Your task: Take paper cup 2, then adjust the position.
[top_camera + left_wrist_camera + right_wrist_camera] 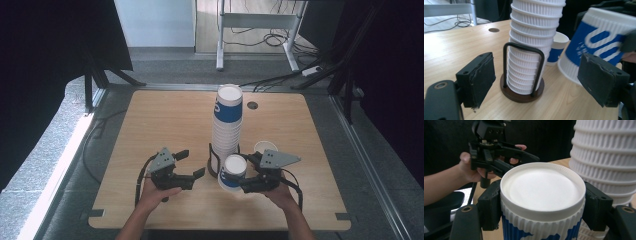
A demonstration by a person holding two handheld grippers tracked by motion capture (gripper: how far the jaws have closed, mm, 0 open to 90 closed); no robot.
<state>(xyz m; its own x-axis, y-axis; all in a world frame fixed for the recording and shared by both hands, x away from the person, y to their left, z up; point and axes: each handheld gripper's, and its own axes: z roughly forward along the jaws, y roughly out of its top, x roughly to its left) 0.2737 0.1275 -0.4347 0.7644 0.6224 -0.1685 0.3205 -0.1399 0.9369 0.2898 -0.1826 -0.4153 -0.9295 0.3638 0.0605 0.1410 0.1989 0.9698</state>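
Right gripper view: the right gripper (pixel 541 205) has its two black jaws clamped on the ribbed sides of an upside-down blue-and-white paper cup (pixel 541 202), one pad on each side just below the white base that faces the camera. Beside the cup at the right edge rises the tall stack of ribbed white cups (pixel 609 157), close by. Beyond the cup the left gripper (pixel 499 152) sits in the person's left hand (pixel 470 168). Left gripper view: the left gripper's jaws stand apart with nothing between the pads, aimed at the foot of the stack, which sits on a round brown base inside a black wire holder (pixel 522 72). The held cup appears tilted at the right, its rim near the wooden table (pixel 454 47). A second paper cup (pixel 556 48) stands upright on the table behind the holder. High view: both grippers lie near the table's front edge, the left one just left of the holder, the right one just right of it with the held cup in front of the stack
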